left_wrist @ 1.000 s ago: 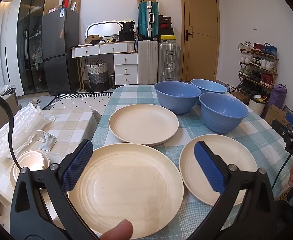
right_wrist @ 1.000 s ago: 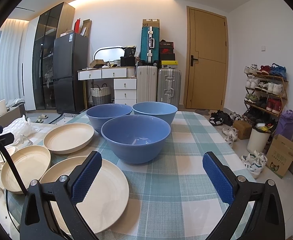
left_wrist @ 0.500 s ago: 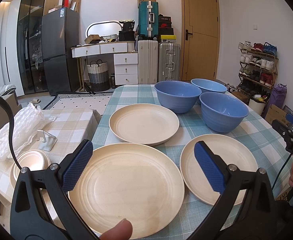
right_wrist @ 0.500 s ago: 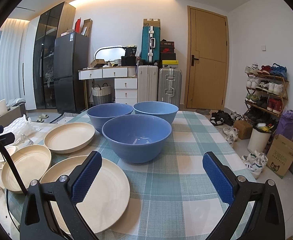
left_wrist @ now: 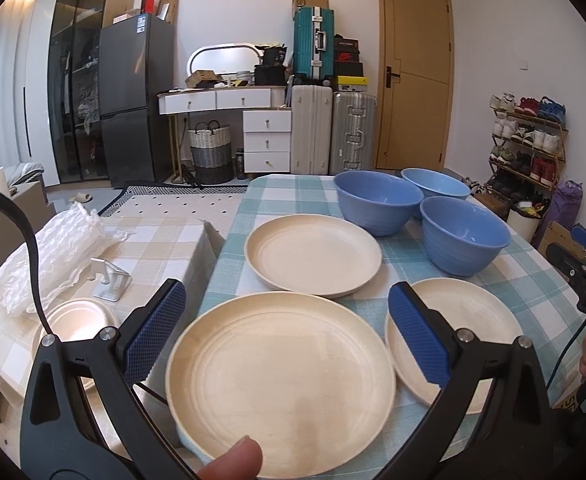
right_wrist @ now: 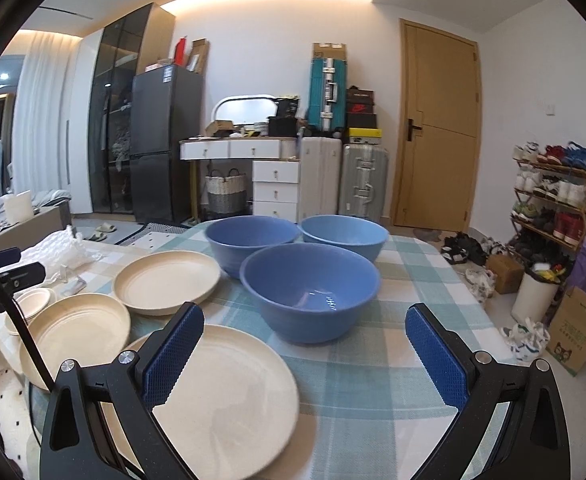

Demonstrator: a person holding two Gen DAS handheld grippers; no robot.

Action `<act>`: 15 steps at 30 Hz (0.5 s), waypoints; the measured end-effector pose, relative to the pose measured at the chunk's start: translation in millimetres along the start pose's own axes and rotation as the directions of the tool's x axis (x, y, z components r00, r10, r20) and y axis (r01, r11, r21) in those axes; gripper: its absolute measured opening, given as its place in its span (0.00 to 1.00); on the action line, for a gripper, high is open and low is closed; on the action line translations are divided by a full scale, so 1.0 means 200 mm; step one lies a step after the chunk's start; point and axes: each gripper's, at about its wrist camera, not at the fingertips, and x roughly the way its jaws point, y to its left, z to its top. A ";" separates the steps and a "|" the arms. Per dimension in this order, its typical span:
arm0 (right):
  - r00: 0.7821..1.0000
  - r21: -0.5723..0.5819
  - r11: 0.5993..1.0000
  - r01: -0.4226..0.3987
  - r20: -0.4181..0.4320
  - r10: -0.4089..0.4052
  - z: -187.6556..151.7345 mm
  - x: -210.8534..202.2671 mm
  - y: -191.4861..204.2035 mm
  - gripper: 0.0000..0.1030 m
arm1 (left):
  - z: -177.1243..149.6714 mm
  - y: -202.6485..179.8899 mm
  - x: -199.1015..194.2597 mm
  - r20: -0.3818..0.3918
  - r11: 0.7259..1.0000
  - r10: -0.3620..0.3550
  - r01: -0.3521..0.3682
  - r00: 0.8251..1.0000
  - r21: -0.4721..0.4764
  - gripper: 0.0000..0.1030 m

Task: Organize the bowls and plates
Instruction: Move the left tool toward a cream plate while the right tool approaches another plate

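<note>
Three cream plates lie on the checked tablecloth (left_wrist: 249, 196): a near plate (left_wrist: 281, 380), a far plate (left_wrist: 313, 254) and a right plate (left_wrist: 473, 324). Behind them stand three blue bowls: the nearest bowl (left_wrist: 465, 234), a middle bowl (left_wrist: 379, 200) and a back bowl (left_wrist: 437, 186). My left gripper (left_wrist: 287, 330) hangs open over the near plate, holding nothing. My right gripper (right_wrist: 305, 354) is open in front of the nearest bowl (right_wrist: 309, 292), its left finger over the right plate (right_wrist: 221, 392). The other two plates (right_wrist: 77, 324) (right_wrist: 167, 280) show at left.
A lower side table (left_wrist: 165, 244) on the left carries bubble wrap (left_wrist: 49, 256), a metal stand (left_wrist: 109, 276) and small white dishes (left_wrist: 77, 316). Suitcases (left_wrist: 313, 132), a fridge (left_wrist: 133, 96) and a shoe rack (left_wrist: 529, 148) stand beyond. A fingertip (left_wrist: 233, 460) shows at the bottom edge.
The right gripper has risen and tilted, so the bowls and plates sit lower in its view. The left gripper's view has barely shifted. Both stay open.
</note>
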 end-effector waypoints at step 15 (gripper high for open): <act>0.969 -0.073 0.970 -0.233 -0.107 0.224 0.20 0.21 0.34 1.00 | 0.11 0.39 0.06 -0.058 0.997 0.078 -0.078 0.995 0.006 0.98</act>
